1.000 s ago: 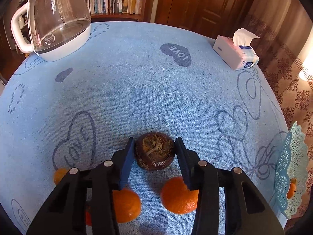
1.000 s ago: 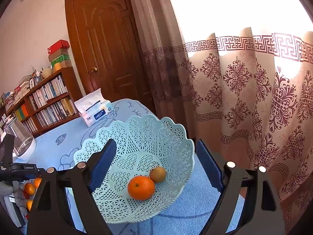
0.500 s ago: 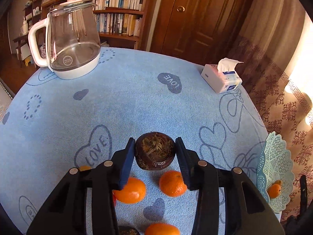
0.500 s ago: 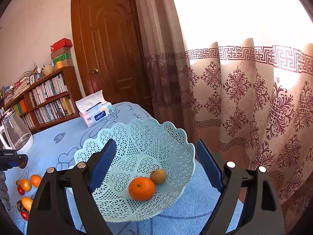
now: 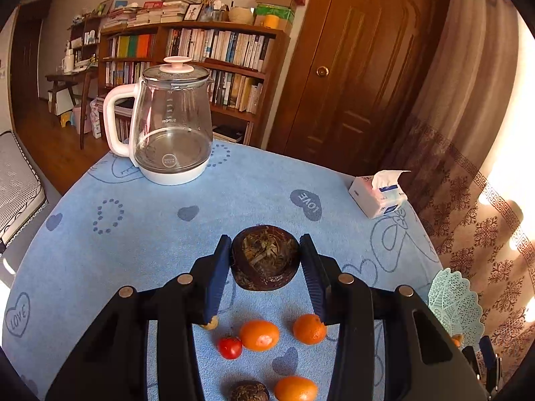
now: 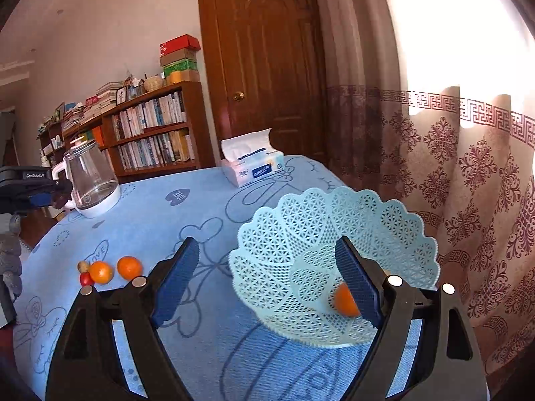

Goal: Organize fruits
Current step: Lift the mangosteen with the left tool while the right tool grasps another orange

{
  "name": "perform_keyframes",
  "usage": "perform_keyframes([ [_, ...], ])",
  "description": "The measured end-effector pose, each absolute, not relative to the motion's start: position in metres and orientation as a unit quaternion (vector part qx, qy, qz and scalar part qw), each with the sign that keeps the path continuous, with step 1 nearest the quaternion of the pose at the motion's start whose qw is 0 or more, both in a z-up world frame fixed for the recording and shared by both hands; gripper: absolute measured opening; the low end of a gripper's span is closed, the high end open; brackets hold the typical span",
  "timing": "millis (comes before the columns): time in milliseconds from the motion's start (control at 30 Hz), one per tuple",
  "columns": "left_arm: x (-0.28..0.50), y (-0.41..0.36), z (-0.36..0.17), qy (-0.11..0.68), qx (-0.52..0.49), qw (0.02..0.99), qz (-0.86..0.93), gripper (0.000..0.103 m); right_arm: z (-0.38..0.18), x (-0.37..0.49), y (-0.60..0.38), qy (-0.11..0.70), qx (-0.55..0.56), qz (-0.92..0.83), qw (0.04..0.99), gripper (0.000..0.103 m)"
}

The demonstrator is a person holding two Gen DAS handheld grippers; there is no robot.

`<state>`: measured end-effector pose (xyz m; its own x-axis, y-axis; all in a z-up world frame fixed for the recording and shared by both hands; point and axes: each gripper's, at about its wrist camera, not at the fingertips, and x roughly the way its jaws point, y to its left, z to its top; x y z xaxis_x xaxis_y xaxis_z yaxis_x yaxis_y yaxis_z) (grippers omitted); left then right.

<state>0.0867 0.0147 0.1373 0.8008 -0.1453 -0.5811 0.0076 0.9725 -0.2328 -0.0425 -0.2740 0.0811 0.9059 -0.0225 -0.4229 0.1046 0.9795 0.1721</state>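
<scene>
Kettle (image 5: 172,123) and tissue box (image 5: 378,193) stand beyond the held mangosteen (image 5: 264,258).

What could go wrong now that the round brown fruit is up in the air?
The left gripper holds the round brown fruit only by its curved sides, so it might slip and drop onto the oranges and the small red fruit below. The lattice basket sits close to the table edge, near the curtain; a bump from the right gripper, whose jaws straddle its rim, could tip it off.
</scene>
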Motion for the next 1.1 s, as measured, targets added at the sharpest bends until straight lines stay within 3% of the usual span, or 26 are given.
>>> perform_keyframes([
  [333,0.075,0.022,0.148,0.296,-0.120,0.946,-0.046,0.042,0.059,0.005,-0.173,0.338,0.073,0.158,0.925,0.085],
  [567,0.071,0.026,0.151,0.292,-0.126,0.946,-0.051,0.042,0.045,0.021,-0.133,0.379,0.048,0.206,0.901,0.062],
  [767,0.070,0.025,0.152,0.292,-0.128,0.946,-0.054,0.042,0.036,0.030,-0.114,0.399,0.031,0.223,0.889,0.050],
  [1100,0.069,0.023,0.151,0.293,-0.126,0.946,-0.055,0.042,0.021,0.040,-0.108,0.423,0.036,0.220,0.878,0.045],
])
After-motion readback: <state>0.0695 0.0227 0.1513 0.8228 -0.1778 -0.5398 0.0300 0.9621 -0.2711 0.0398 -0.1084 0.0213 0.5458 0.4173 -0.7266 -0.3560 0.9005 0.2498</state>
